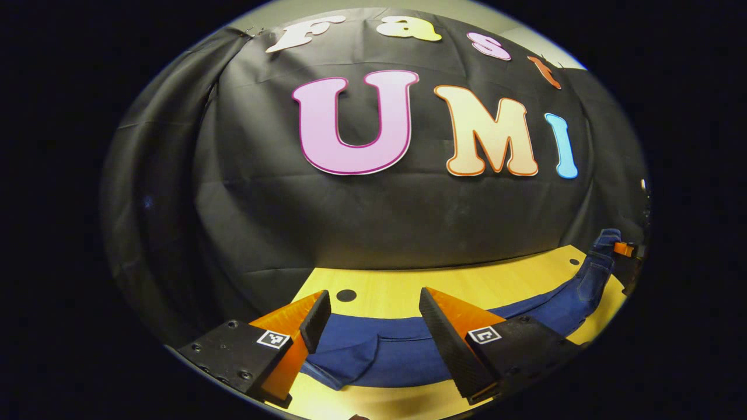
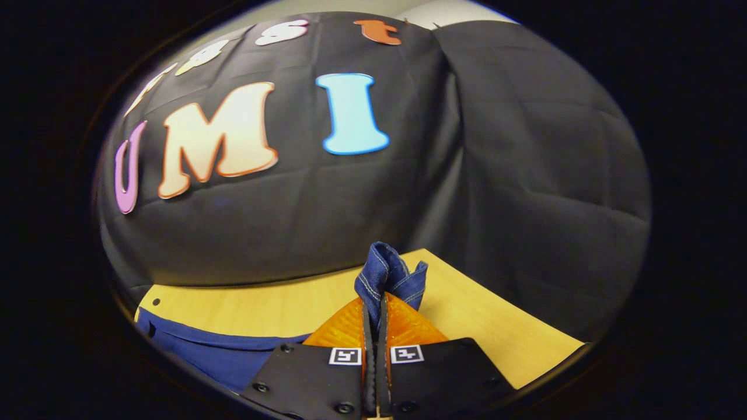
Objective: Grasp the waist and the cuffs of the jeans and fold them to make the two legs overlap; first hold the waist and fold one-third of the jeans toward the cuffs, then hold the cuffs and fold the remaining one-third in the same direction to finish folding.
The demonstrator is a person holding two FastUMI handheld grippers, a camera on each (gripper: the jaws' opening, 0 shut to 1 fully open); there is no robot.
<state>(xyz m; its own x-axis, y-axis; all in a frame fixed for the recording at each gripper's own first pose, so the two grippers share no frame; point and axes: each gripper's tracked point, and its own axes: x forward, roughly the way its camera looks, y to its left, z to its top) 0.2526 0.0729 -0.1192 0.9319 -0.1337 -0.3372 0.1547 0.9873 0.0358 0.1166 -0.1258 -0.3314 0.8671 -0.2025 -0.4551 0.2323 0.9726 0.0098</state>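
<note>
Jeans [image 1: 408, 350], dark blue, bunch pinched in right claw [image 2: 376, 312].

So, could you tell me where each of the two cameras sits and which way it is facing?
Left gripper view: rides on the left gripper, low over the wooden table, facing the black cloth wall; its own fingers stand apart over the jeans.
Right gripper view: rides on the right gripper, also facing the wall; its fingers pinch a bunched denim end.
Shared: jeans, table, wall; the left gripper view also catches the right gripper holding the far end.
</note>
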